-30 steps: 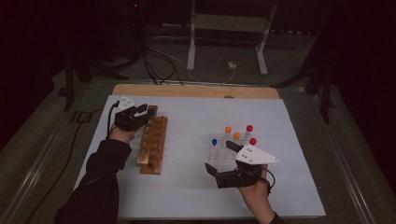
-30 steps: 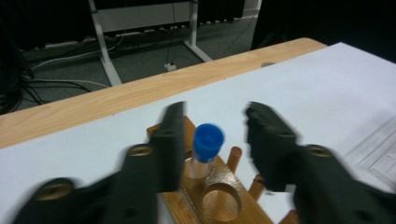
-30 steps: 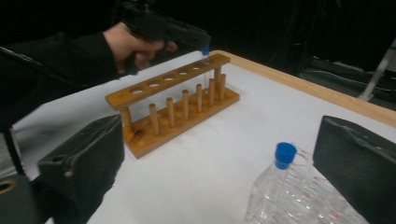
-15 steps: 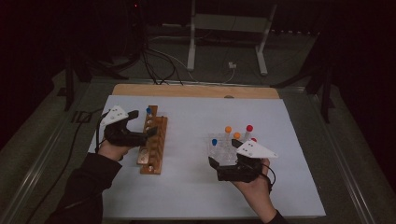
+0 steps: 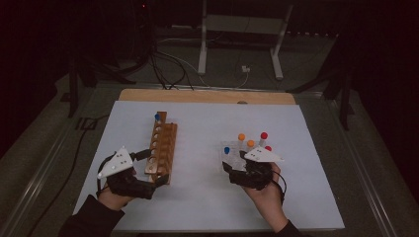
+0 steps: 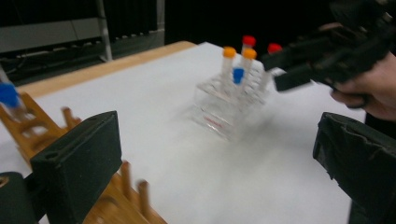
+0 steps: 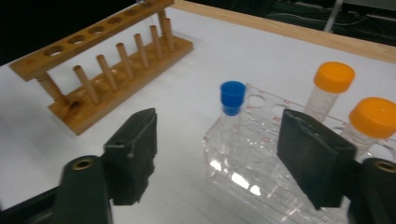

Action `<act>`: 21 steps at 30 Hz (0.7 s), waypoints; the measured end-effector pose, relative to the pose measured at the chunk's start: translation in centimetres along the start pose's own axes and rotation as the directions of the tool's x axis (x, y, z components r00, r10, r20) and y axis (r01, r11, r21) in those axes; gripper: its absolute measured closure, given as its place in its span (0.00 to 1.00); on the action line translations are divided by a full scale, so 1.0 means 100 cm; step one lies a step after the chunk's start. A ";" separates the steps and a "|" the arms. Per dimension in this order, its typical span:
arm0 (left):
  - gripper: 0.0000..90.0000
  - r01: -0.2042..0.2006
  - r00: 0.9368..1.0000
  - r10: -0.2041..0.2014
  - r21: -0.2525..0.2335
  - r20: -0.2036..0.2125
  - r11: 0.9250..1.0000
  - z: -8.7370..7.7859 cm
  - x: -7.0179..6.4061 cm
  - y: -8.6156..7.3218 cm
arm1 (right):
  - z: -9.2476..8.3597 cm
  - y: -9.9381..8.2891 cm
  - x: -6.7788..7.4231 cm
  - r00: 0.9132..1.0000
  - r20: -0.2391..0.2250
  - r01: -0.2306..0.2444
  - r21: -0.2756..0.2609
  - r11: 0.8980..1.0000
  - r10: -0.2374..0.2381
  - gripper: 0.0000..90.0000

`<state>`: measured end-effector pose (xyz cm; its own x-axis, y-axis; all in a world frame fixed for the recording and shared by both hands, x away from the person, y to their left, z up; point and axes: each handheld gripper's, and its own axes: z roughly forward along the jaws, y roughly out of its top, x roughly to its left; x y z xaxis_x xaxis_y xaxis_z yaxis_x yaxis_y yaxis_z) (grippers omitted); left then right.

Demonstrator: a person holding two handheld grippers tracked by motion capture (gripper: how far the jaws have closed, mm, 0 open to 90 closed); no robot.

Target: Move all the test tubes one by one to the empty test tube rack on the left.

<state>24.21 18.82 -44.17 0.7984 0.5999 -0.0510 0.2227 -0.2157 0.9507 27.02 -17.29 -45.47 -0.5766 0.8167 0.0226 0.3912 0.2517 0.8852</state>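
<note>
1. Clear plastic rack [image 7: 261,163] sits right under the right gripper [image 7: 217,149], and the blue-capped tube [image 7: 232,105] stands in its near corner, between the two black jaws but a bit beyond their tips, not touched by either pad.
2. That right gripper's jaws have just been closing in. There's a gap on both sides of the blue-capped tube, so it isn't gripping anything.
3. Two orange-capped tubes [image 7: 332,84] stand upright in the same rack, off past the jaw on the right side of the right gripper view, farther back than the blue one.
4. From the high view the right gripper [image 5: 236,170] is at the near-left corner of the clear rack [image 5: 232,154], with red-capped tubes [image 5: 264,135] on the far side of it.
5. The left gripper [image 5: 160,180] sits at the near end of the wooden rack [image 5: 163,145], jaws spread wide, nothing between them.
6. In the left gripper view the wooden rack [image 6: 126,205] is low and just beside the left-hand jaw, pretty blurry. Another blue-capped tube [image 6: 8,95] stands in it, way out past that jaw.
7. Both racks are on the white table sheet [image 5: 197,192], well apart from each other.
</note>
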 end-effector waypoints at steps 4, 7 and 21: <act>0.02 -0.002 0.999 0.001 0.014 0.039 1.000 0.005 -0.009 -0.011 | 0.004 -0.002 -0.003 1.000 -0.008 -0.001 0.016 1.000 0.001 0.46; 0.02 -0.008 0.999 0.007 0.031 0.053 0.999 0.008 -0.014 -0.016 | 0.007 -0.002 -0.004 1.000 -0.019 0.003 0.031 0.999 -0.003 0.53; 0.02 -0.006 0.998 0.003 0.036 0.067 0.999 0.009 -0.016 -0.027 | 0.032 -0.002 -0.010 1.000 0.006 0.029 0.103 0.994 -0.030 0.71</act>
<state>22.82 17.76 -46.88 0.8346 0.5466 -0.0683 0.2386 -0.2469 0.9392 29.82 -16.45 -47.17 -0.5838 0.8119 -0.0069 0.4461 0.3279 0.8327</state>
